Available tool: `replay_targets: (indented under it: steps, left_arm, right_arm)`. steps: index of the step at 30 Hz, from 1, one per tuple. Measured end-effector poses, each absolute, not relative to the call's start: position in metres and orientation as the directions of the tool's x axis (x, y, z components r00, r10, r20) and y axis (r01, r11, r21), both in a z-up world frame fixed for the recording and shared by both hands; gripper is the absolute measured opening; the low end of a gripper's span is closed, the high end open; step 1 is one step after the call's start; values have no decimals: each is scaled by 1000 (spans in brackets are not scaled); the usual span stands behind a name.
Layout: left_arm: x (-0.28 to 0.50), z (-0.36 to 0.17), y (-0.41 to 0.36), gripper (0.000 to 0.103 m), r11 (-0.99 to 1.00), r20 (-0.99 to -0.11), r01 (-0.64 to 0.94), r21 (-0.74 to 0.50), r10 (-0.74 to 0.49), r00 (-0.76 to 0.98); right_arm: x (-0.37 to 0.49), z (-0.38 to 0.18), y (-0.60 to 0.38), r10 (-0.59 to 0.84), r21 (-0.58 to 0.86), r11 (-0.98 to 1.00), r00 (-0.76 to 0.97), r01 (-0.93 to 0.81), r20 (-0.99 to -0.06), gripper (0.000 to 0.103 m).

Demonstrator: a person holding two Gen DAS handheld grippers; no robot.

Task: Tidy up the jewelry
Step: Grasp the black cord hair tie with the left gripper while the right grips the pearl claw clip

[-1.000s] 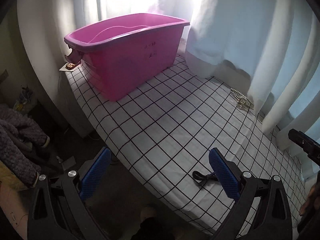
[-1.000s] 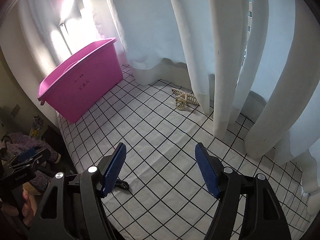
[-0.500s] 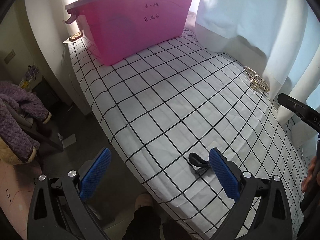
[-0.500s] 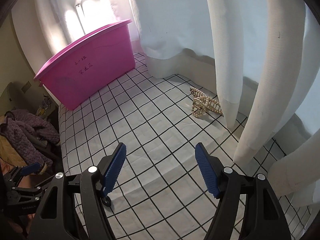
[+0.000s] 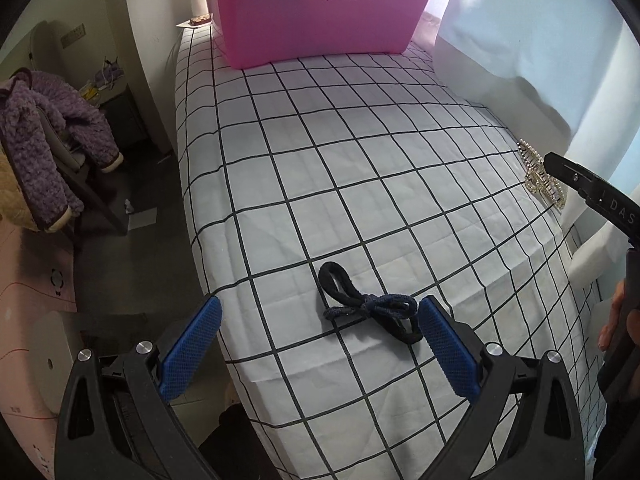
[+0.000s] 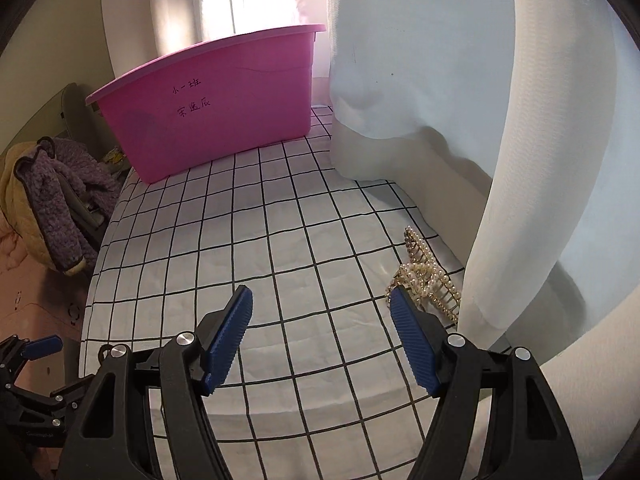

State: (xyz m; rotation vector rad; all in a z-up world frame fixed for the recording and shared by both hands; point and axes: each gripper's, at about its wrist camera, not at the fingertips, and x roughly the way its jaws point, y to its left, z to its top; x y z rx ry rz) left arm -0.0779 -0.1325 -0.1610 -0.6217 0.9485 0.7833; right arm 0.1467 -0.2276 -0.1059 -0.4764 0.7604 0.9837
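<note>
I am holding both grippers released: the left gripper [image 5: 318, 334] above the hair tie [image 5: 370, 308], the right gripper [image 6: 320, 326] nearing the pearl clip [image 6: 426, 280]. The clip is lying just beside the curtain [image 6: 500, 240] at right, so I am risking snagging fabric, and the limp tie could be slipping off my pads.

Two lines of dark handwritten Chinese characters are seen on the side wall of the pink plastic tub [image 5: 320, 12], also visible from the right wrist view [image 6: 208, 120]; the top line reads roughly "小一班", the lower is not clearly legible. White letters "DAS" are printed on the right gripper [image 5: 592, 196].
</note>
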Motion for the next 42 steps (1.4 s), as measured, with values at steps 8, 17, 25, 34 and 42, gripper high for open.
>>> replay_targets:
  steps: [8,17,25,34,42]
  left_arm:
    - [-70,-174,-146,97,535,-886,-833,-140,309,347]
    - [-66,-182,-152,97,506,-887,-854,-123,330,324]
    - [-60,-185,-157,97,489,-881,-866,-105,359,310]
    - [-46,-188,-166,97,497,-869,-867,-32,414,269]
    - [-35,-188,-162,97,480,-858,-877,-29,438,269]
  right_arm:
    - [185,-123,-223,541,-41,481,333,-876,-772,68]
    - [216,-136,-224,523,-60,469,331,-881,-786,68]
    - [238,-156,-225,507,2,461,262,-887,-821,68]
    - [239,-165,-227,515,-3,438,253,-899,-819,68]
    - [234,-166,-225,508,-41,426,277,-904,-816,68]
